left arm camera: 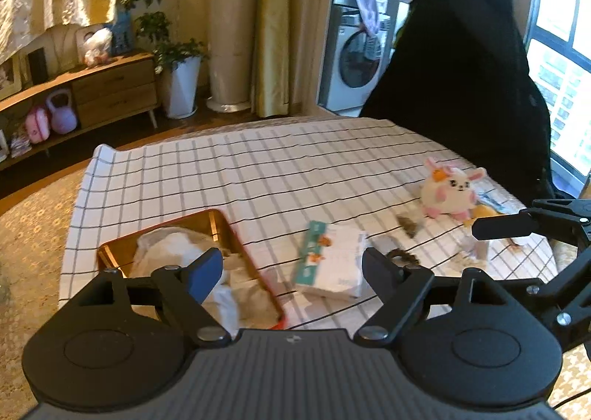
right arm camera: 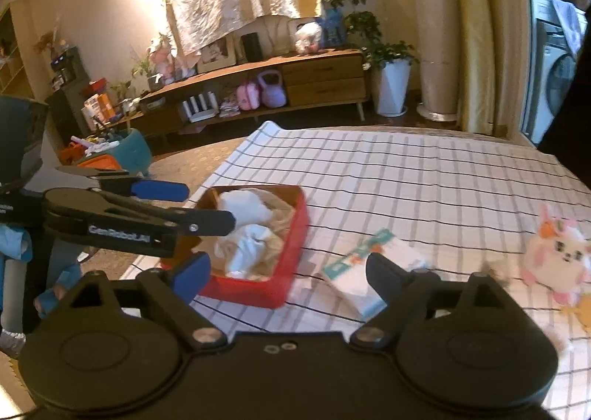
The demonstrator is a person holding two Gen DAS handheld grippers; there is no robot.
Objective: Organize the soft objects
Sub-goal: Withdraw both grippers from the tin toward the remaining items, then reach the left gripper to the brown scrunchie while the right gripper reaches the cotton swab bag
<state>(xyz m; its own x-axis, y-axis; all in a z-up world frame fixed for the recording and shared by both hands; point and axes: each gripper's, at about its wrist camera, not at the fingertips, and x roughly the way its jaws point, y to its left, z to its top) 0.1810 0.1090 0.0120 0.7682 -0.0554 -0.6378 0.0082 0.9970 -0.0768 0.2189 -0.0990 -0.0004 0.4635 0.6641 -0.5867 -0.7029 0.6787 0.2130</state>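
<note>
Both my claws hover wide open and empty. Just ahead of my left gripper (left arm camera: 293,265) sits the red tray (left arm camera: 258,261), already collecting white cloths (left arm camera: 177,250); tissue pack (right arm camera: 364,272) lies before my right gripper (right arm camera: 288,267), bunny plush (right arm camera: 554,257) farther right.

My left gripper (left arm camera: 293,268): matte black housing, ribbed grey centre panel, two round hubs, silver pivot screws, one blue finger pad, one black. My right gripper (right arm camera: 288,270): same black build, blue pad, silver screws. White "GenRoboAI"-like lettering on left unit's side in right view, blurred.
</note>
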